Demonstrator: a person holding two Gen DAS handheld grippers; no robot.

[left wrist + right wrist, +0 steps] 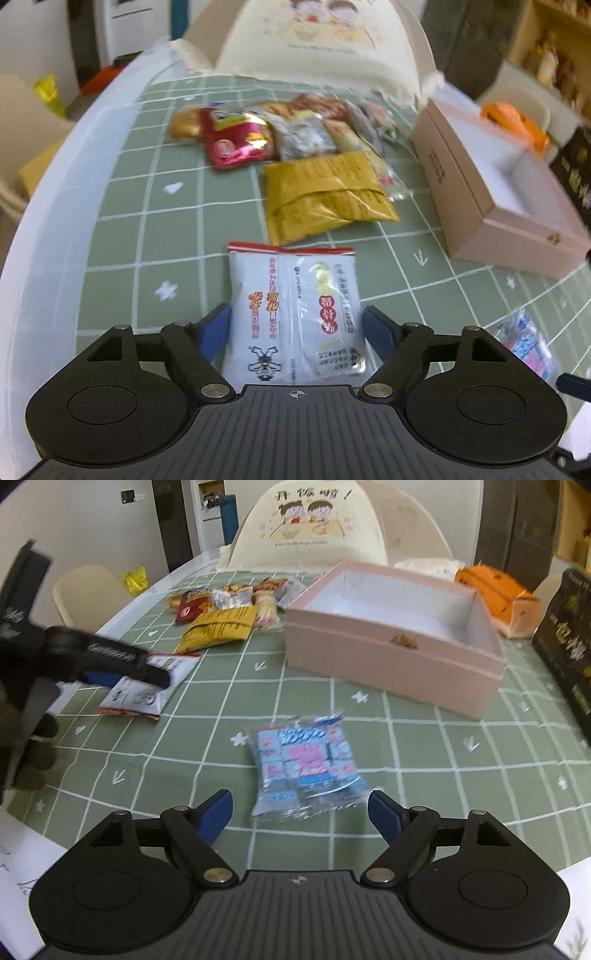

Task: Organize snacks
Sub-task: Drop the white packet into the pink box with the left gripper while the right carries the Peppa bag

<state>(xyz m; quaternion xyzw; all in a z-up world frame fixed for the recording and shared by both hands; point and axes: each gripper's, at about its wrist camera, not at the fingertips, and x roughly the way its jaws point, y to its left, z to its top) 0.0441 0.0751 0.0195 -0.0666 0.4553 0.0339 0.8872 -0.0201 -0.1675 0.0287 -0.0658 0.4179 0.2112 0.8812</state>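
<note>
1. On the counter [424,812], the white snack packet [291,314] is lying between the released left claw [297,328] fingers.
2. The blue snack packet [306,764] is lying just ahead of the released right claw [300,812], near the pink box [391,664].

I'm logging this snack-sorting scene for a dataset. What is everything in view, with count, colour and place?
white packet: one, white with red print, on the cloth between the left gripper's open fingers
blue packet: one, blue and pink, on the cloth just ahead of the right gripper
yellow packet: one, mustard yellow, front of the pile
snack pile: several, red, brown and silver, far side of the cloth
pink box: one, pink, open and empty, right of the pile
tablecloth: one, green with white grid
left gripper: one, black with blue pads, open
right gripper: one, black with blue pads, open
</note>
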